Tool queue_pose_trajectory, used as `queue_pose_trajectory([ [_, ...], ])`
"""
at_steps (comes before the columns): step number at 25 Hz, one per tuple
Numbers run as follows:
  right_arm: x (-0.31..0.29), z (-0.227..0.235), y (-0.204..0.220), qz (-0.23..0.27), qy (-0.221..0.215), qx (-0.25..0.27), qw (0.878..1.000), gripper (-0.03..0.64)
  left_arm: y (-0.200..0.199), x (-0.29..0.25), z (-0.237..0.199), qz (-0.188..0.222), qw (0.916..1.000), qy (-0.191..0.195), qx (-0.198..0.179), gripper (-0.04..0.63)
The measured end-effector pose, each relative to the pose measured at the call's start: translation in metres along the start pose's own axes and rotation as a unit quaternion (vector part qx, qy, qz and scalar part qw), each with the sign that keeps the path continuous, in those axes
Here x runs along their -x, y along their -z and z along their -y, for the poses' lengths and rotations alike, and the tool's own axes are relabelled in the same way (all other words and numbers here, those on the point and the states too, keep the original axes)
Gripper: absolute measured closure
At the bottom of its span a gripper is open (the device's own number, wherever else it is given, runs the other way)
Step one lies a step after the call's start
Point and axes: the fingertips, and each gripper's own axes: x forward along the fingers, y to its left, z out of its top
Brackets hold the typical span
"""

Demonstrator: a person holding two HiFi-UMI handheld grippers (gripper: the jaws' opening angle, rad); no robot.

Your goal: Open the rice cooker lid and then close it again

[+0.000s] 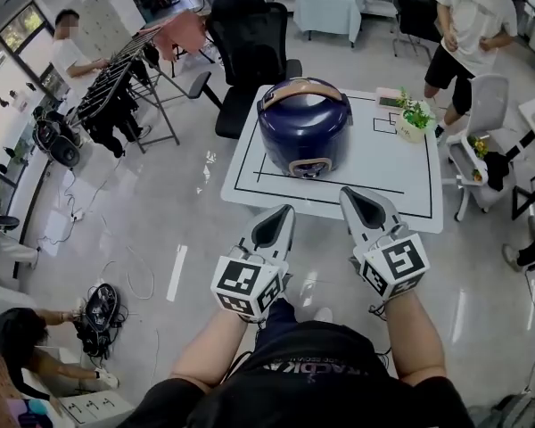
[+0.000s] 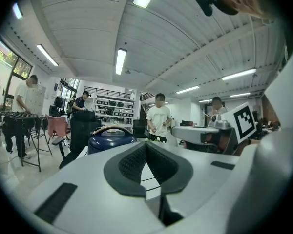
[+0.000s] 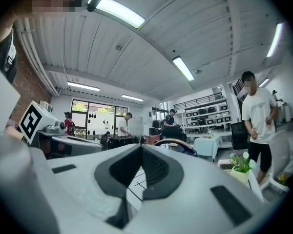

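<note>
Setting: a room seen from above, with a white surface point(image 1: 388, 175) marked with black lines in the middle of the floor.
Task's thing: a dark blue rice cooker point(image 1: 304, 127) stands upright on the near half of the surface, its front panel toward the person.
Lid: the lid point(image 1: 303, 107) sits flat and closed on the body, with no gap showing at the rim. The tan carrying handle point(image 1: 305, 85) arches over the top.
Left hand-held gripper point(image 1: 279, 224): clenched, its dark pads pressed together with nothing between them. It is held in the air on the near side of the surface, pointing toward the cooker and well apart from it.
Right hand-held gripper point(image 1: 361, 205): also clenched and empty. It is beside the left one, over the near edge of the surface and clear of the cooker.
Contact: neither hand-held gripper touches the cooker, the lid or the handle.
Progress: the lid lies as the end of the task wants it, closed. A closed lid with both hand-held grippers held back fits a lid yet to be lifted just as well as one lifted and lowered again, and nothing visible settles which.
Other things: a small potted plant point(image 1: 414, 117) stands at the far right corner of the surface, and a black office chair point(image 1: 250, 38) stands behind it.
People: one person point(image 1: 471, 16) stands beyond the surface at the right, and others are off to the left.
</note>
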Motion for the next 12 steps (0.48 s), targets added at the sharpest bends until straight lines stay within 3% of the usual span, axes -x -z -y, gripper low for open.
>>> queue_pose_trajectory([
  [12, 0.0046, -0.0006, -0.0015, -0.001, 0.0, 0.002, 1.0, 0.617, -0.0021, -0.0016, 0.0058, 0.002, 1.0, 0.006, -0.002, 0.592],
])
